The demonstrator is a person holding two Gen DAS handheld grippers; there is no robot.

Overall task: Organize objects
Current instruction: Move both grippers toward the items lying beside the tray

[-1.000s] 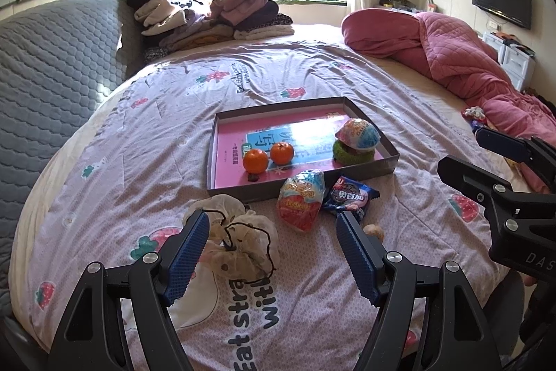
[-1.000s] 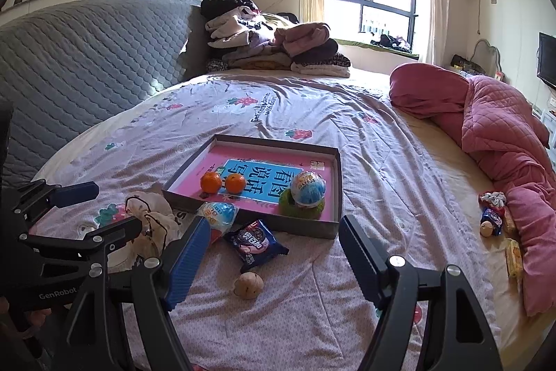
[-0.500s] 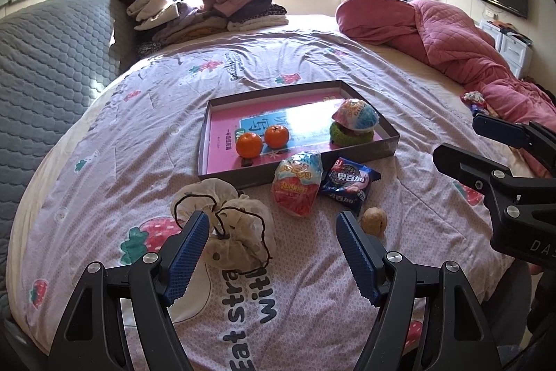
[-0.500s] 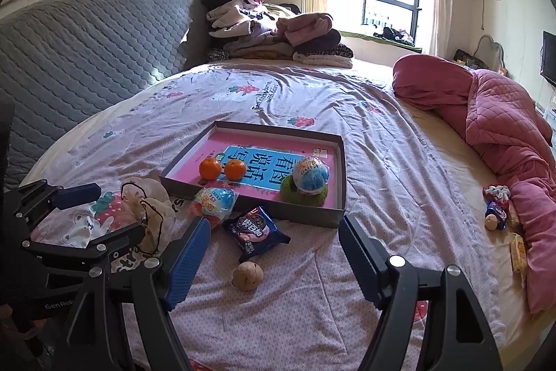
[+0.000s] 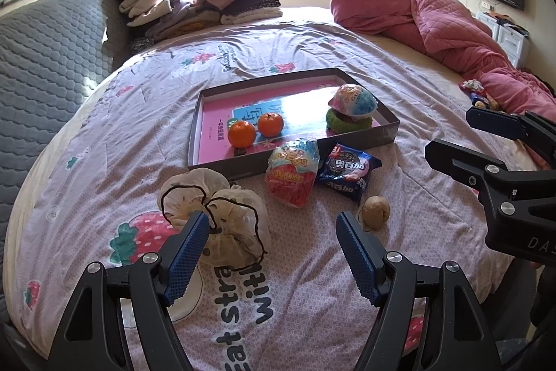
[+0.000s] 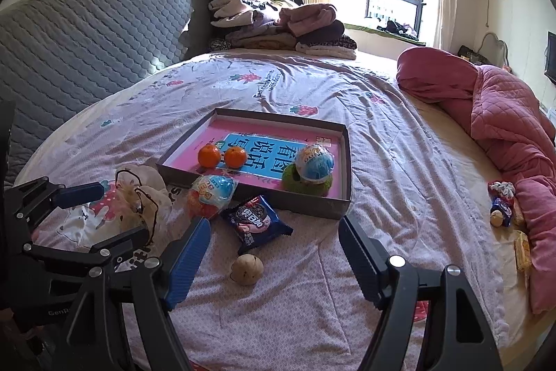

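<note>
A grey box lid [image 5: 389, 131] [image 6: 342, 212] with a pink bottom lies on the bed. It holds two oranges [image 5: 255, 129] [image 6: 222, 156] and an egg-shaped toy on a green ring [image 5: 351, 112] [image 6: 312, 171]. In front of it lie a red-and-blue snack bag [image 5: 293, 172] [image 6: 210, 195], a dark blue biscuit packet [image 5: 347, 174] [image 6: 255, 221], a brown walnut [image 5: 376, 212] [image 6: 246, 268] and a white mesh pouch with a black drawstring [image 5: 222, 214] [image 6: 142, 197]. My left gripper [image 5: 271, 249] is open, just short of the pouch. My right gripper [image 6: 274, 252] is open above the walnut.
The bed has a lilac strawberry-print cover [image 5: 312, 58]. A pink quilt [image 5: 451, 33] [image 6: 504, 113] is heaped on the right, with small items [image 6: 504, 207] beside it. Folded clothes [image 5: 194, 2] are piled at the head, next to a grey padded headboard [image 6: 87, 37].
Both grippers have drawn back and tilted slightly, so the objects sit higher and farther in view. The walnut is now fully in the left view. Nothing was grasped.
</note>
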